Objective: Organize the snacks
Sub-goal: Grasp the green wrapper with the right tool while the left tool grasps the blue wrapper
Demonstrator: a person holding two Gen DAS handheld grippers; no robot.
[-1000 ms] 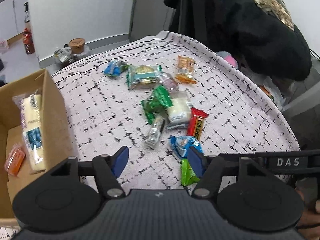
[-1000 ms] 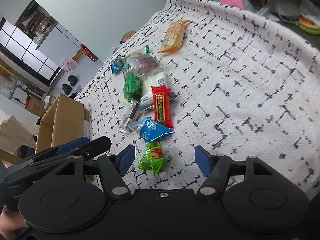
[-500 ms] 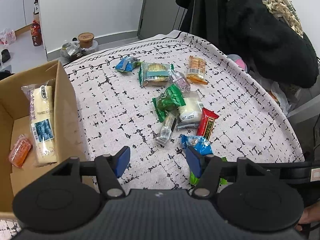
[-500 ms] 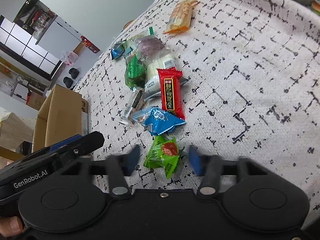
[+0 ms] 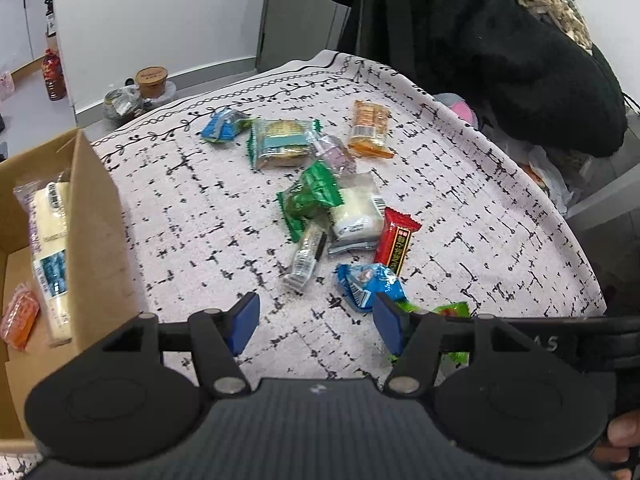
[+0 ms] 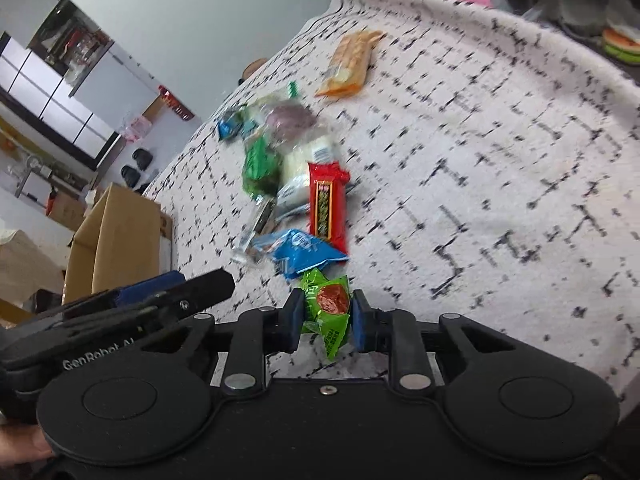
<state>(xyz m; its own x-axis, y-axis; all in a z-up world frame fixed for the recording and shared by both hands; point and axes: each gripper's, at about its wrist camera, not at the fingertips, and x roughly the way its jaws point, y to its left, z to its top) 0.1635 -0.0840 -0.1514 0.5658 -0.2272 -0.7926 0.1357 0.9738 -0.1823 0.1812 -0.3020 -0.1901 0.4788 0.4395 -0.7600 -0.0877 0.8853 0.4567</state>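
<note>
Right gripper (image 6: pixel 325 314), jaws pinching the green snack packet (image 6: pixel 326 312) at the bench's (image 6: pixel 500 160) near edge. Left gripper (image 5: pixel 316 326), jaws spread, empty. Risk: the slick, crinkly wrapper may slip out during transfer to the cardboard box (image 5: pixel 100 240).

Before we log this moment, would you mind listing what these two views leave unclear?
- Left wrist view: the cardboard box runs off the left edge, so its full contents are hidden.
- Left wrist view: the light green packet is mostly behind the left gripper.
- Right wrist view: motion blur makes the print on the red bar unreadable; the right gripper covers the packet's sides.
</note>
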